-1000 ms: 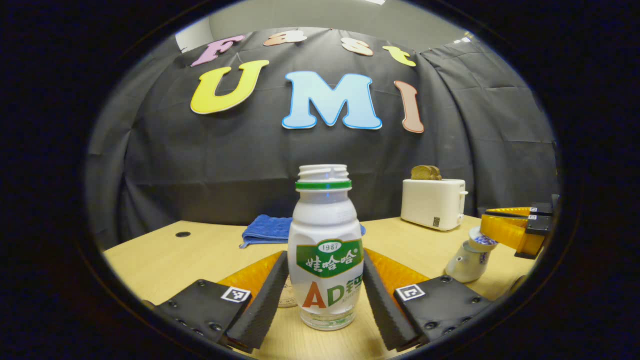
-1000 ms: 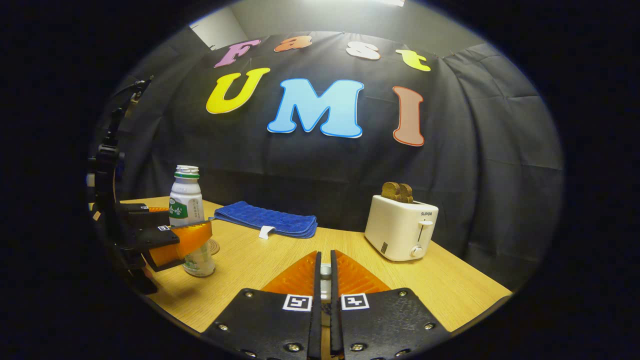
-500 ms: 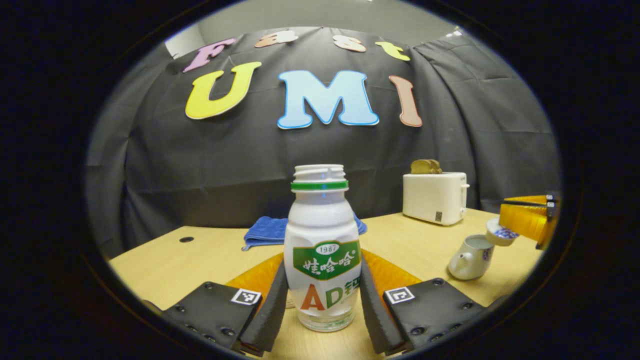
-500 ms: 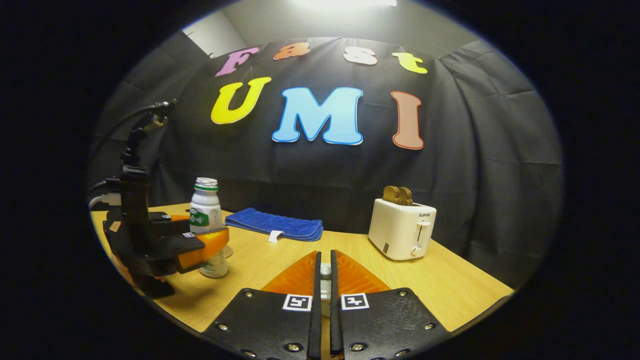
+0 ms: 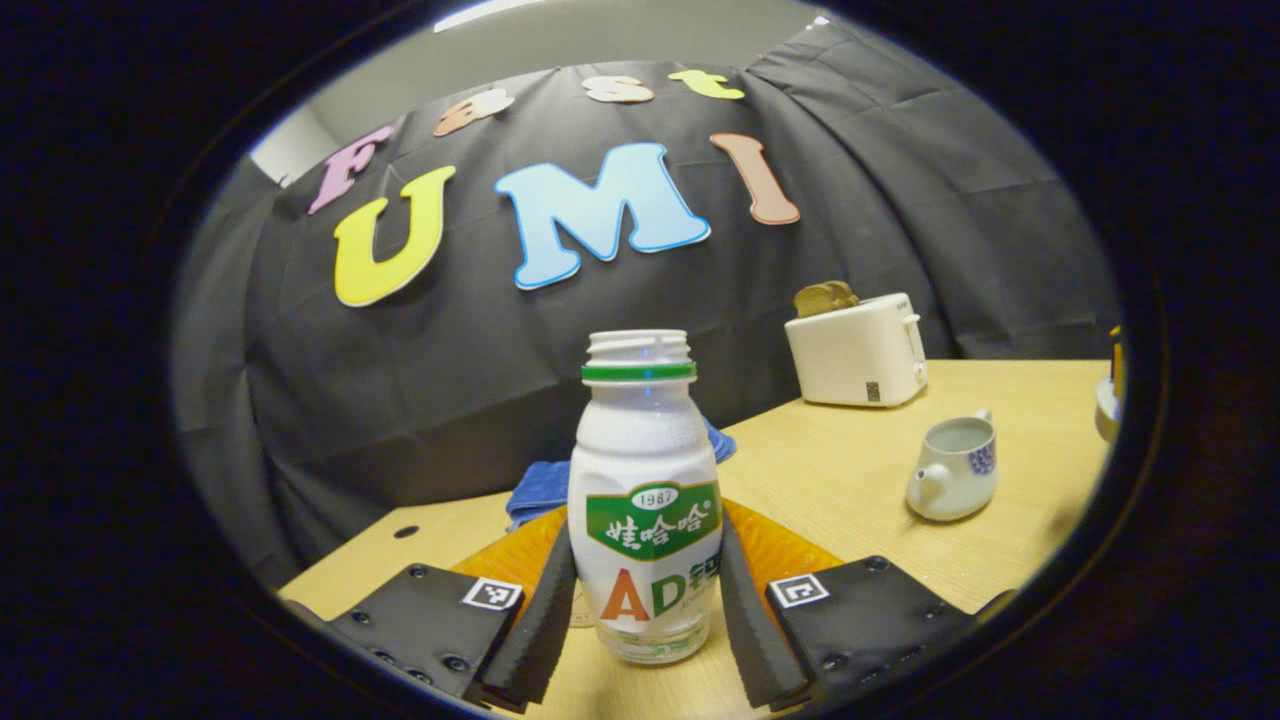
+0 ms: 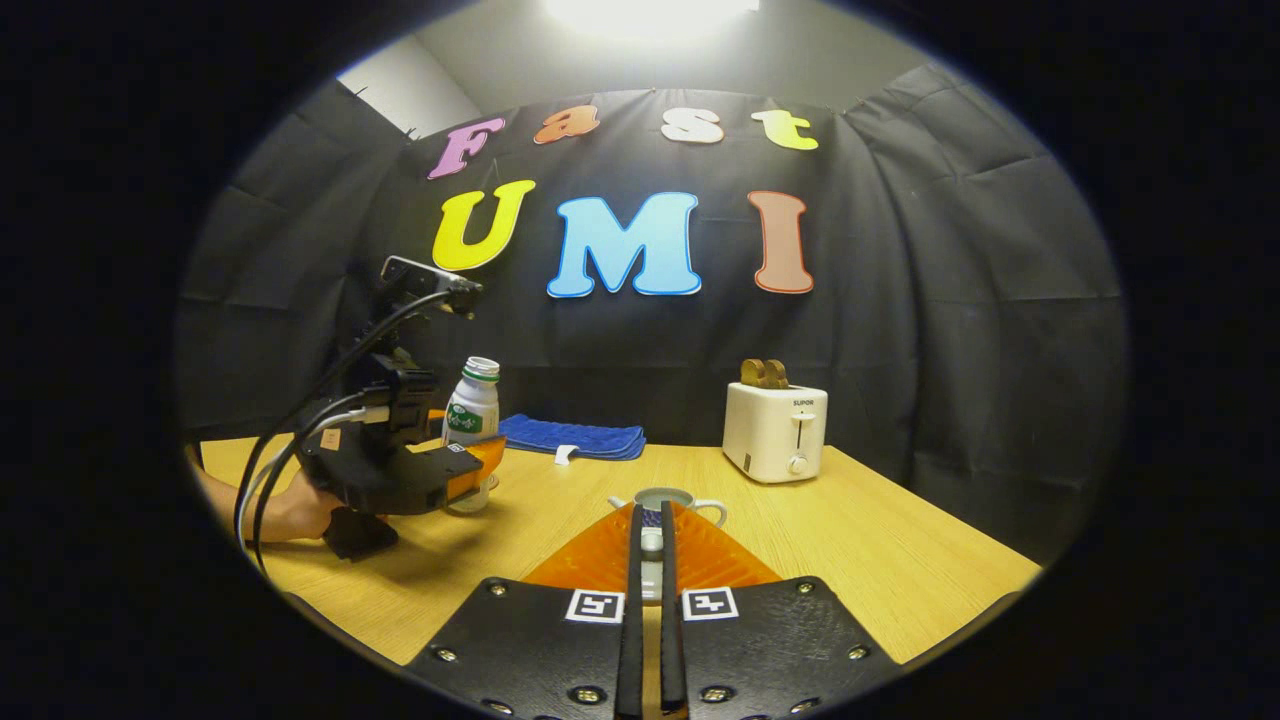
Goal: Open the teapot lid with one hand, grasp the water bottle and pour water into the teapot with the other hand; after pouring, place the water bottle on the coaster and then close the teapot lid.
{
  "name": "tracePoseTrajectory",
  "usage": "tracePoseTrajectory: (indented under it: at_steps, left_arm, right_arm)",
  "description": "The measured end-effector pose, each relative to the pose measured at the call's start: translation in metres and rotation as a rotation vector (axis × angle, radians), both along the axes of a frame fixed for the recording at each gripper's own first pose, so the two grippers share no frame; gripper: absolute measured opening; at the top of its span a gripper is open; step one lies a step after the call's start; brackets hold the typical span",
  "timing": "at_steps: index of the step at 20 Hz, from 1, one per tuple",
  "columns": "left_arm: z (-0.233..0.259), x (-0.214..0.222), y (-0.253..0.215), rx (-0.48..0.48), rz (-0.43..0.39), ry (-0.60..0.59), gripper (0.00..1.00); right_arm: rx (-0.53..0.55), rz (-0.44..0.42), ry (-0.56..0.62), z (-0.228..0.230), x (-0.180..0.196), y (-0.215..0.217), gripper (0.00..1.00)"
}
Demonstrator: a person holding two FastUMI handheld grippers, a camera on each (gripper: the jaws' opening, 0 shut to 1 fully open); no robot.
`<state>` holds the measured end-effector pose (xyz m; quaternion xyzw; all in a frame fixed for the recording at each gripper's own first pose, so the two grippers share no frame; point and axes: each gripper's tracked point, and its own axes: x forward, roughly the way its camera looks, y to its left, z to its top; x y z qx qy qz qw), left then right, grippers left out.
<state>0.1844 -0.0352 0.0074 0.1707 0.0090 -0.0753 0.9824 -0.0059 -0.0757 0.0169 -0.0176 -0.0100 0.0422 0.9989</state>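
Gripping the water bottle [image 5: 648, 500] in the left gripper [image 5: 648, 625], lid held up in the right gripper [image 6: 650, 545].

Around the bench [image 5: 860, 480]: a toaster [image 5: 858, 350] with bread stands at two o'clock in the left gripper view, a blue cloth [image 5: 540, 485] lies just behind the bottle, and the open teapot [image 5: 952, 468] sits at three o'clock with bare wood between it and the bottle. Left jaws are clamped on both sides of the uncapped bottle, which is upright in that view. Right jaws are pinched nearly closed on the small teapot lid [image 6: 651, 541]; past them the teapot's rim shows at twelve o'clock. In the right gripper view a hand [image 6: 290, 510] holds the left gripper at nine o'clock.
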Motion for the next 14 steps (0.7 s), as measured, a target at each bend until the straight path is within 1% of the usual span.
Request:
tracePoseTrajectory:
  at_steps: [2, 4, 6, 7, 8, 9, 11, 13, 14]
  left_arm:
    - [-0.001, 0.0, -0.015, 0.04, -0.029, -0.004, 0.77]
    - [0.004, -0.001, -0.02, 0.108, -0.019, -0.031, 0.75]
    - [0.009, -0.001, -0.028, 0.216, 0.0, -0.066, 0.79]
    - [0.009, -0.001, -0.032, 0.284, 0.006, -0.078, 0.71]
    - [0.009, 0.0, -0.037, 0.345, 0.009, -0.09, 0.75]
    - [0.007, -0.001, -0.042, 0.383, 0.002, -0.094, 0.79]
    - [-0.004, 0.002, -0.055, 0.402, -0.039, -0.068, 0.8]
    - [-0.007, 0.005, -0.06, 0.437, -0.047, -0.066, 0.8]
    - [-0.007, 0.006, -0.063, 0.474, -0.047, -0.073, 0.8]
  right_arm:
    - [0.016, -0.004, 0.0, -0.003, -0.009, -0.003, 0.07]
    - [0.041, -0.006, 0.003, -0.007, -0.014, -0.006, 0.07]
    - [0.05, -0.008, 0.005, -0.01, -0.018, -0.009, 0.07]
    - [0.044, -0.012, 0.003, -0.012, -0.02, -0.01, 0.07]
    - [0.04, -0.016, 0.001, -0.011, -0.022, -0.013, 0.07]
    - [0.044, -0.014, -0.001, -0.011, -0.025, -0.015, 0.07]
    - [0.052, -0.016, -0.001, -0.013, -0.028, -0.02, 0.07]
    - [0.06, -0.024, 0.003, -0.014, -0.03, -0.027, 0.07]
    - [0.063, -0.027, 0.007, -0.014, -0.029, -0.029, 0.07]
